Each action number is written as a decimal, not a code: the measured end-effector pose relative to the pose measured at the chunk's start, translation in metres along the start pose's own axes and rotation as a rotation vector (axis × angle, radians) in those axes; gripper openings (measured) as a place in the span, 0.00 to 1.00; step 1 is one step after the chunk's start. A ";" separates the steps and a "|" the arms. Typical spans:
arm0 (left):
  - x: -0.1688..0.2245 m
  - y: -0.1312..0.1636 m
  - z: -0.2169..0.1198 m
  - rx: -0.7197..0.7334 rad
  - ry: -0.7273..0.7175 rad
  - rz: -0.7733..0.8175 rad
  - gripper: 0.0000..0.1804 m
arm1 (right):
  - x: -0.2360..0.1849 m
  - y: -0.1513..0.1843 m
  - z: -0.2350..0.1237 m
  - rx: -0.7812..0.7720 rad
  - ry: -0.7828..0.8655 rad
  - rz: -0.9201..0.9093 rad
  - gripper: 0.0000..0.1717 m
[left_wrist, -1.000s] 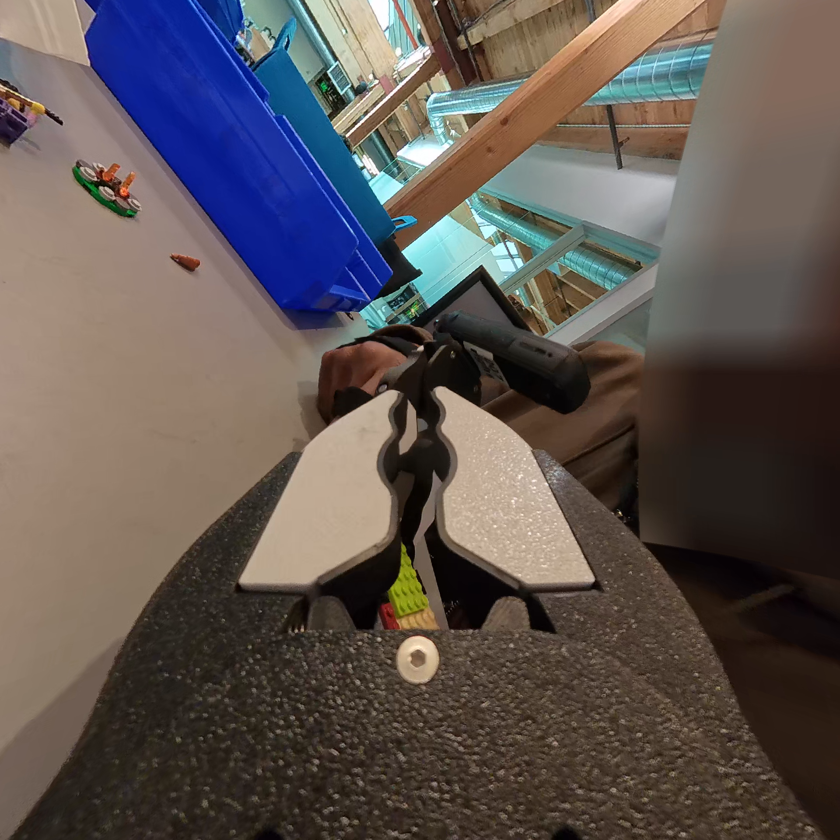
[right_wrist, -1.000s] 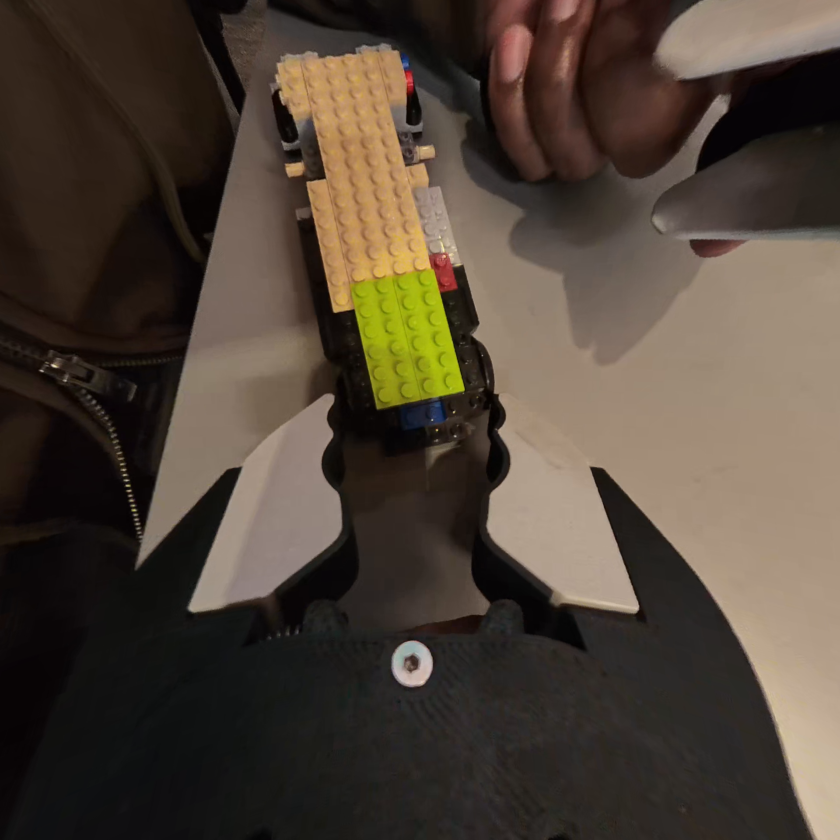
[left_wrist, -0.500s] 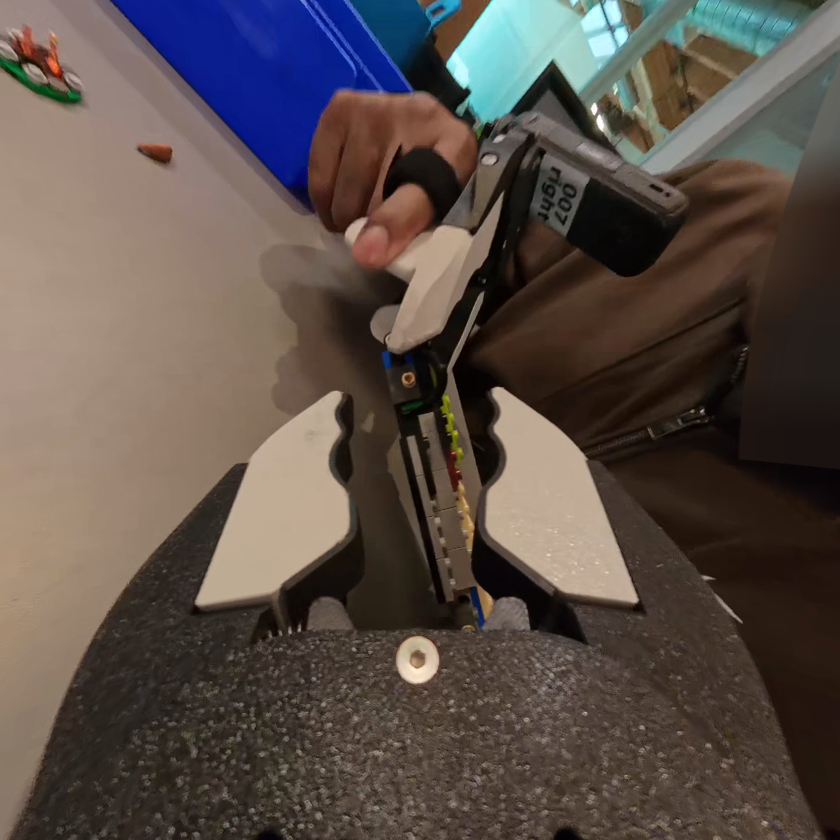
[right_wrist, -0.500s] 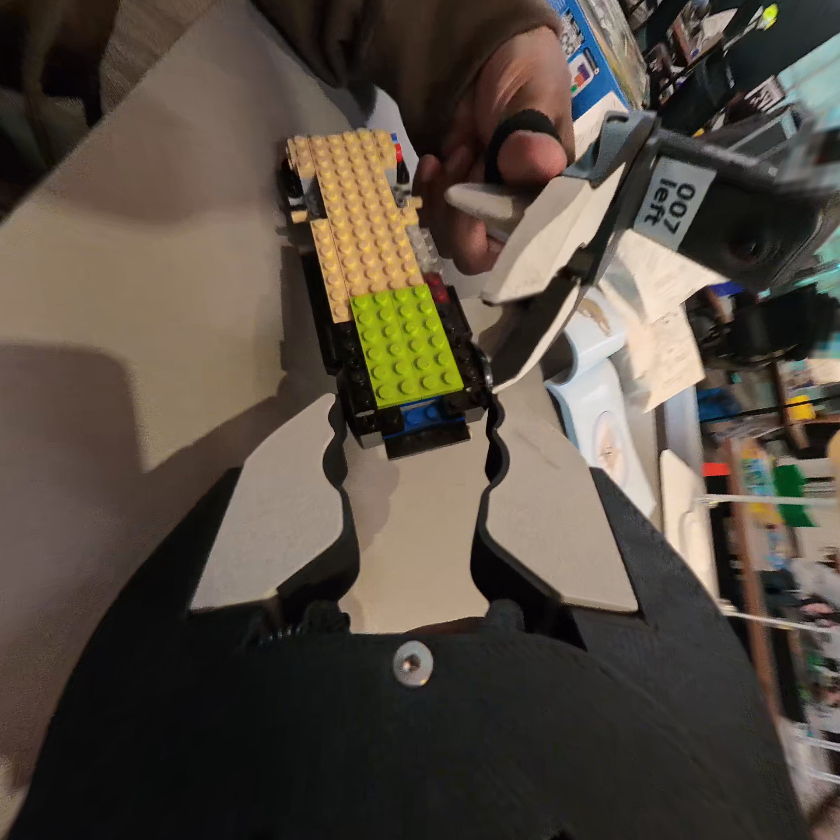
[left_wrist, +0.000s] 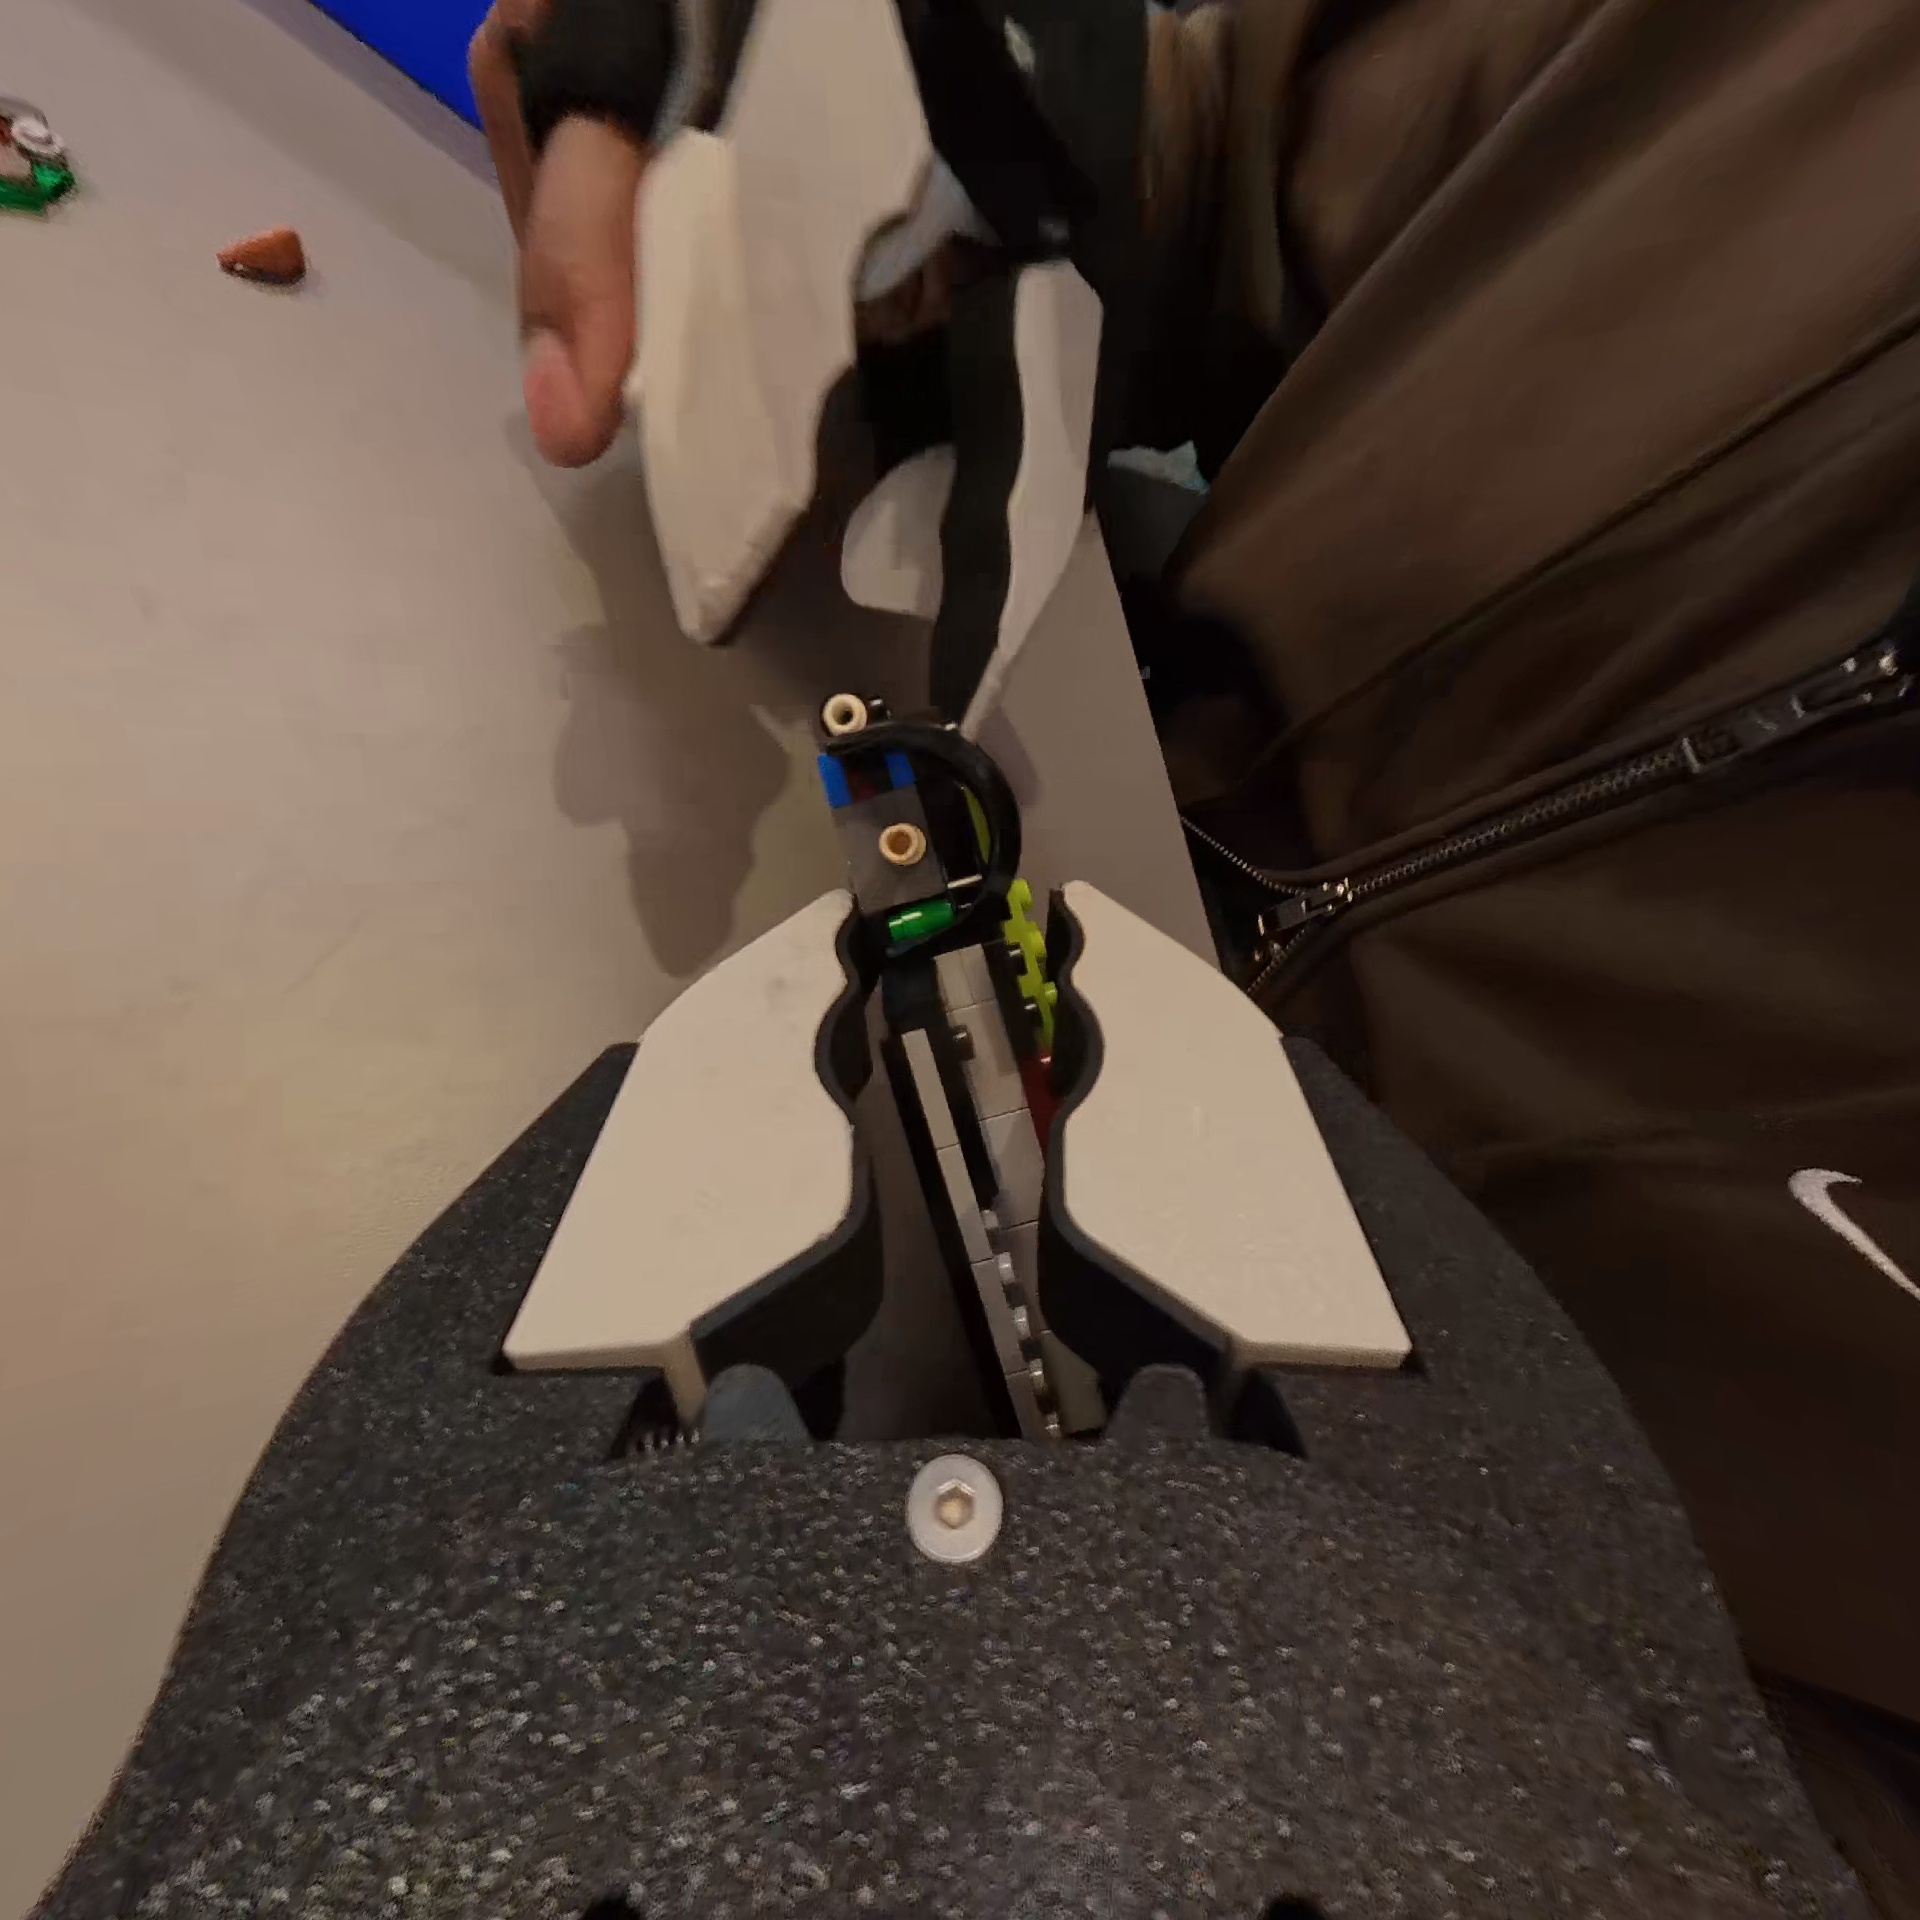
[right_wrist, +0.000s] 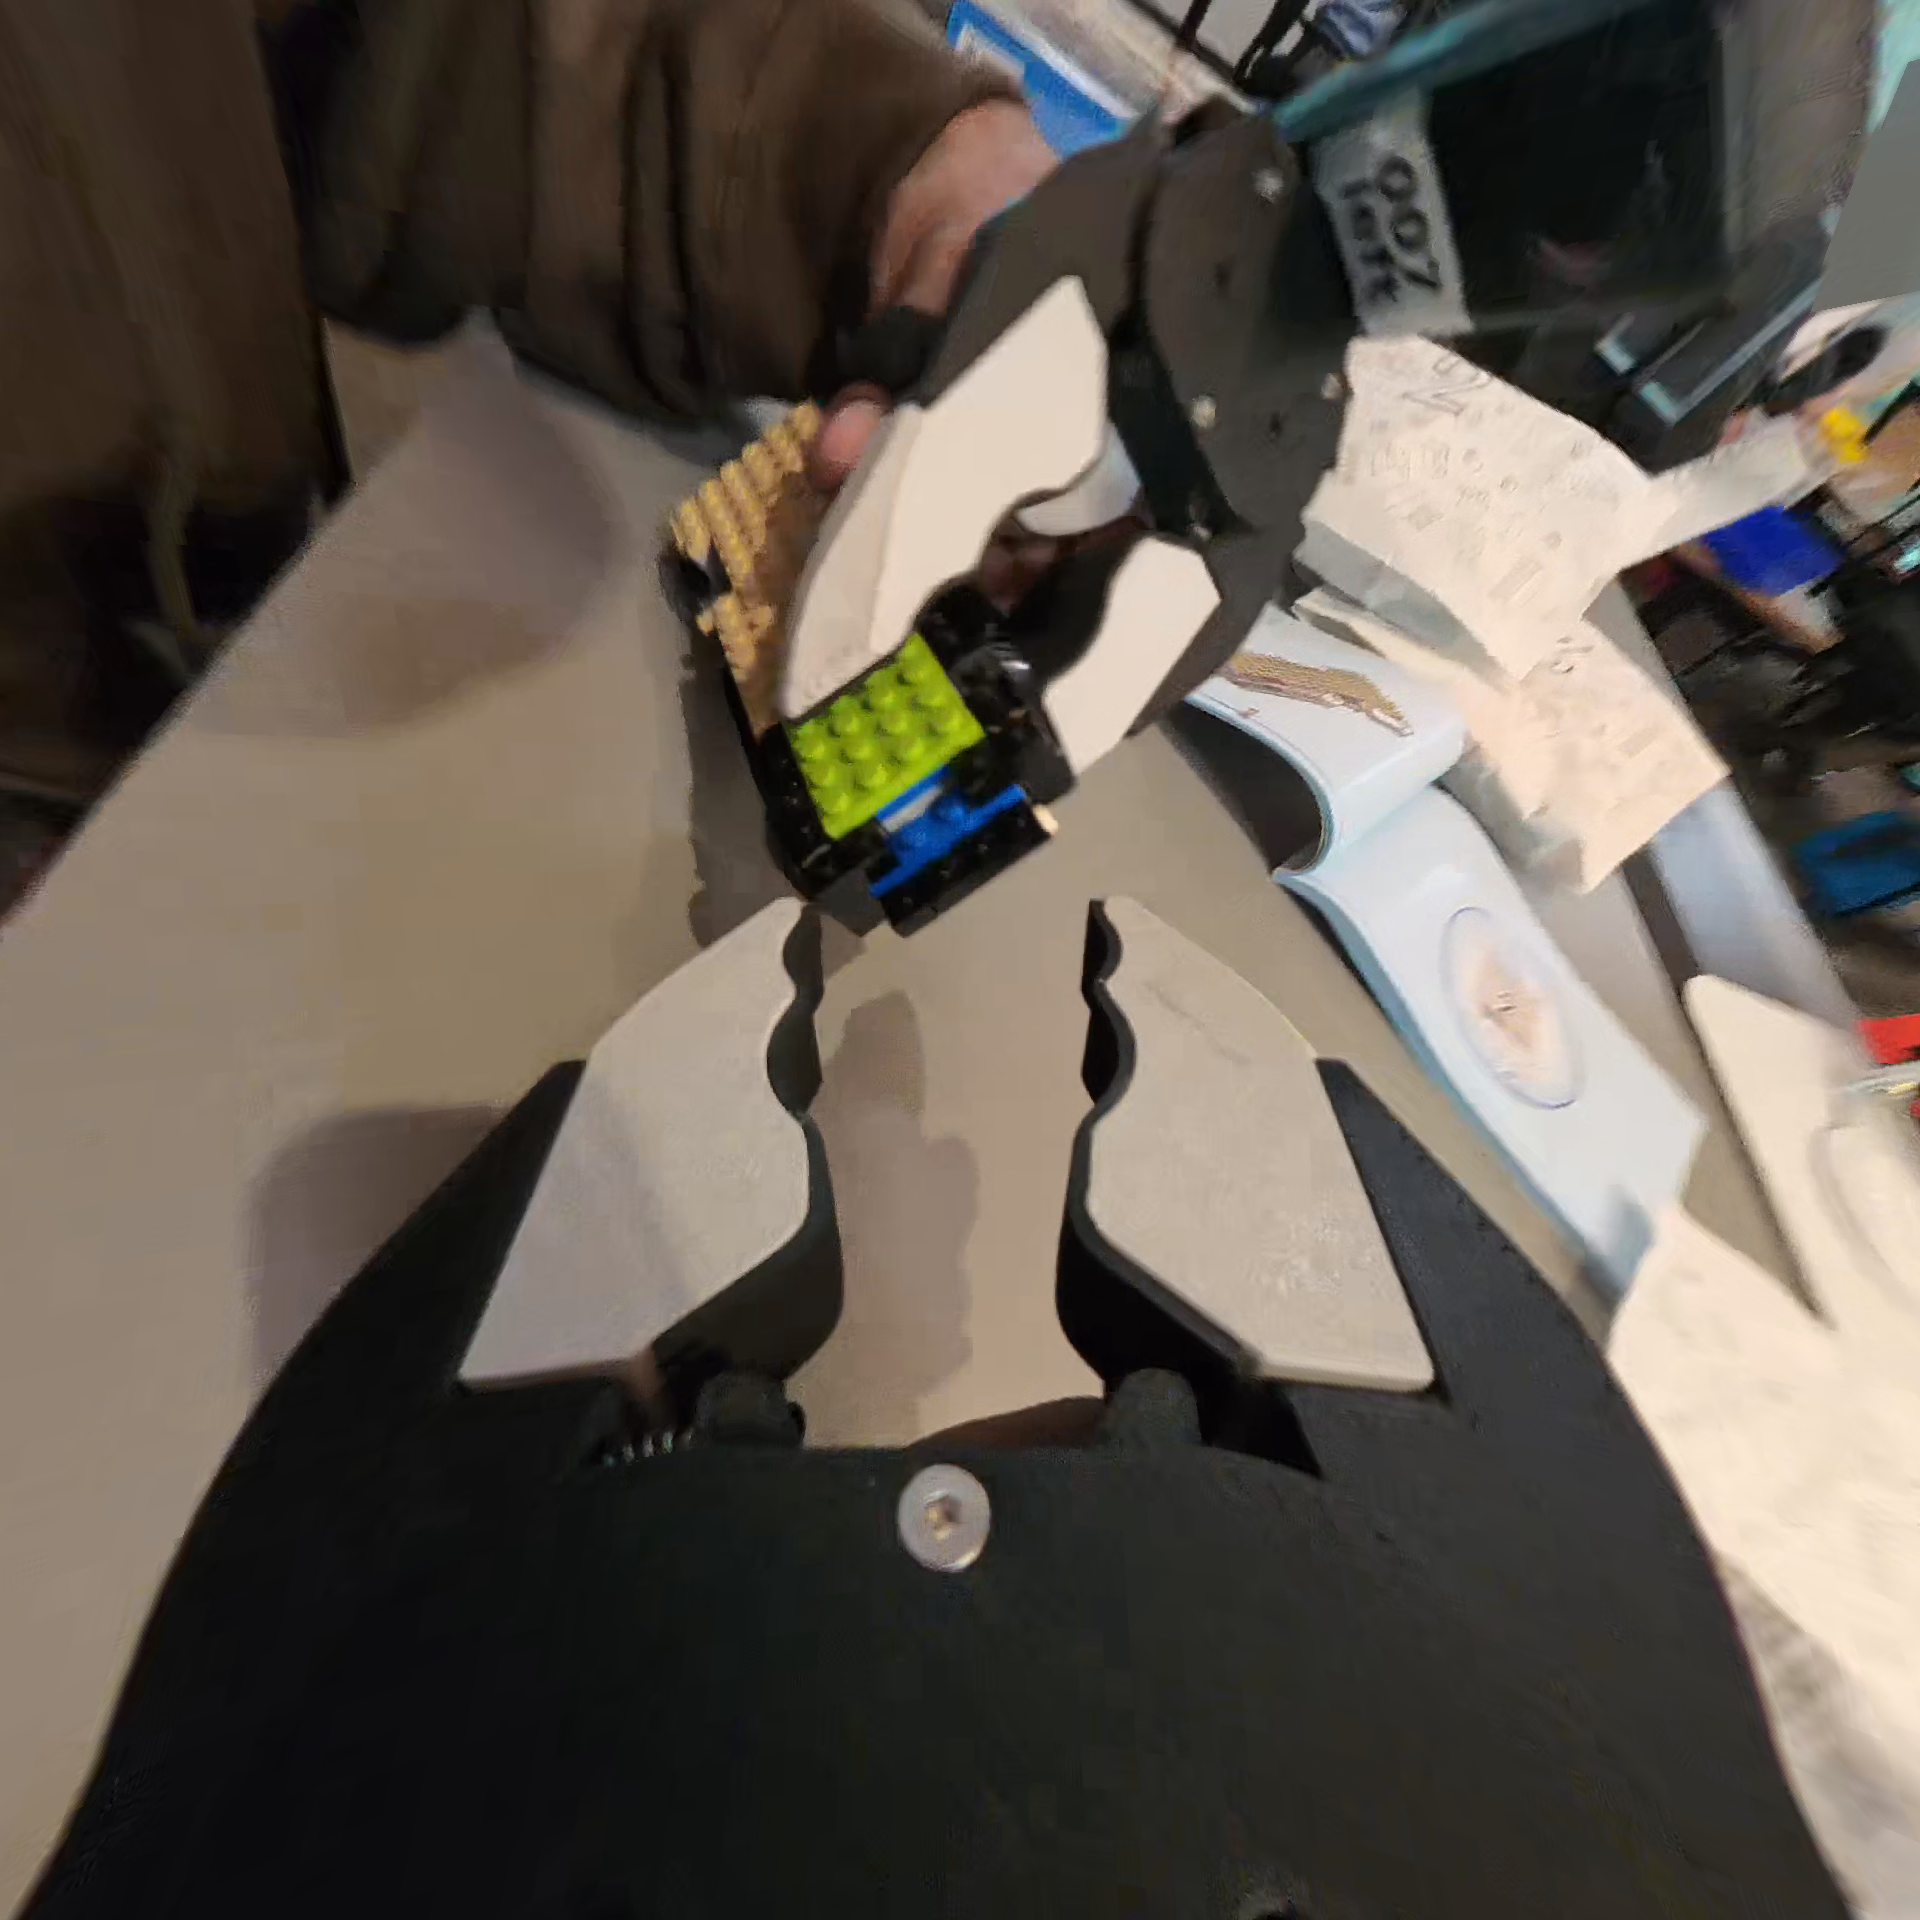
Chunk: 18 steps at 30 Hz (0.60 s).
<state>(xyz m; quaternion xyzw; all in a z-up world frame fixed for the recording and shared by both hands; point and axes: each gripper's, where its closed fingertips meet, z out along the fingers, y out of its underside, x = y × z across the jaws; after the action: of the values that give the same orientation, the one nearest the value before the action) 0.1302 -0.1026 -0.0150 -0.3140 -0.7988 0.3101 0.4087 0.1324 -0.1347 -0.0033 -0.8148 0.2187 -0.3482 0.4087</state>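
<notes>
A long toy-brick vehicle (right_wrist: 883, 748), with a tan and lime top, a black body and a blue end, is tilted up off the grey table (right_wrist: 364, 831). My left gripper (left_wrist: 951, 904) is shut on it. In the left wrist view the vehicle (left_wrist: 914, 831) runs edge-on between both pads. The right wrist view shows the left gripper (right_wrist: 945, 727) clamped over the top and underside. My right gripper (right_wrist: 945, 914) is open and empty, just short of the vehicle's blue end. It also shows in the left wrist view (left_wrist: 842, 644), held by a hand (left_wrist: 566, 260).
A small orange piece (left_wrist: 265, 255), a green brick build (left_wrist: 31, 177) and a blue bin (left_wrist: 416, 42) are at the far left. Light blue booklets (right_wrist: 1455, 935) and a printed sheet (right_wrist: 1507, 582) lie to the right. A person's brown jacket (left_wrist: 1558, 623) is beyond the table edge. My two grippers' fingertips are within a few centimetres of each other. Both grippers' tips are roughly 20 centimeters from the small orange piece (left_wrist: 265, 255).
My left gripper opened, straddled the vehicle and closed on it. My right gripper, which was around the vehicle's blue end, has come off it and narrowed slightly. The vehicle has tilted.
</notes>
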 end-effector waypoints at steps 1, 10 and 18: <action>0.001 0.000 0.000 -0.016 -0.017 0.026 0.17 | 0.003 -0.002 -0.002 0.025 -0.014 0.064 0.27; 0.005 -0.002 -0.006 -0.107 -0.189 0.303 0.17 | -0.004 -0.017 0.001 0.102 -0.205 0.345 0.16; 0.001 0.000 -0.002 -0.193 -0.293 0.435 0.17 | -0.002 -0.032 -0.002 0.152 -0.209 0.372 0.08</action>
<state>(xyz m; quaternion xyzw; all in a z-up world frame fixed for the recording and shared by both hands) 0.1316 -0.1014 -0.0140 -0.4676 -0.7889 0.3553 0.1810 0.1320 -0.1165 0.0234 -0.7590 0.2945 -0.1960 0.5466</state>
